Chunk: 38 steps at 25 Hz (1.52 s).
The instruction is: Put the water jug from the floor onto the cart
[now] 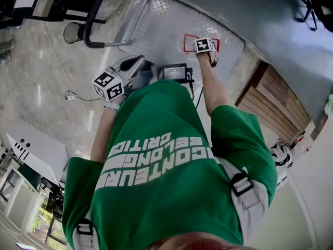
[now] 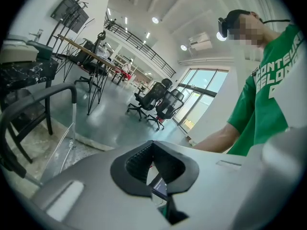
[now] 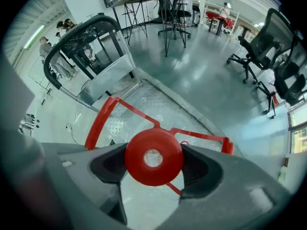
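Right gripper [image 3: 153,163]: jaws clamped on the red cap [image 3: 144,169] of the water jug [image 3: 134,119], one pad on each side of the cap.
Left gripper [image 2: 154,152]: jaw tips together, nothing between them; held in front of the person's green shirt [image 1: 171,160].
Water jug position: over the checker-plate deck of the cart [image 1: 156,20], near its right edge. No view shows whether its base rests on the deck.
Water jug contents: the wall is clear and the deck pattern shows through it; fill level cannot be told.
Right gripper view only: the cap's centre hole, and the red handle [image 3: 103,119] running out from the neck on both sides.
Head view only: both grippers together, well apart, and a black box [image 1: 174,73] with a cable between them at the deck's near edge.
Left gripper view only: a small part of that box through the gap behind the jaw tips, and office chairs [image 2: 160,99] across the grey floor [image 2: 110,114].
Cart handle [image 3: 72,37]: black bar, at the far end of the deck from the jug.
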{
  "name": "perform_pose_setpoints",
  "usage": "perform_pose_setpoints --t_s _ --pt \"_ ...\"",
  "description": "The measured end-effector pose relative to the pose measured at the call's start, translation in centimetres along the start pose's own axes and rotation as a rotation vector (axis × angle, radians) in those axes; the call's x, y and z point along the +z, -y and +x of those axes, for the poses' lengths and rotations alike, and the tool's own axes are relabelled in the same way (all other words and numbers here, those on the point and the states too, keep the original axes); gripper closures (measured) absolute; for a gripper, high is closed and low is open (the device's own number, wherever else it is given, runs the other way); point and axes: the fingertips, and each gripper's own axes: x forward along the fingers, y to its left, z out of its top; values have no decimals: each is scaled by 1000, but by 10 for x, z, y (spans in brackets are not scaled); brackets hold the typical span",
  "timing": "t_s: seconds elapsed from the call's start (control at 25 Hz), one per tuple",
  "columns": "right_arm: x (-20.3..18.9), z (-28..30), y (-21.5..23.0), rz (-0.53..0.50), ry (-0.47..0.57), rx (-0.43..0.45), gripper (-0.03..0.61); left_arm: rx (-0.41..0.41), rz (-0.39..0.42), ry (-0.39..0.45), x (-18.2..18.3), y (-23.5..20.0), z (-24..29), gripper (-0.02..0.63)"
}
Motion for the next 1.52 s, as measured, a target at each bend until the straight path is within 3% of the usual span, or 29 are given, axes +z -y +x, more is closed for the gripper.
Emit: perform_pose_setpoints --t_s 0.2,0.4,0.56,0.72,1.0,1.52 --pt "-25 -10 8 4 -44 -54 279 -29 14 -3 5 5 0 606" --pt "-42 -12 -2 66 -64 8 279 -65 38 -12 5 5 -2 606" --pt "-29 -57 5 55 42 -98 285 -113 50 -7 9 1 -5 606" --pt "-24 -105 -1 107 163 -120 304 -178 70 -5 14 2 -5 606" --pt "-15 -216 -21 134 451 -168 586 -292 107 -15 21 9 -3 606" --pt "-39 -358 -111 121 660 -322 586 -505 174 -123 10 16 -19 606"
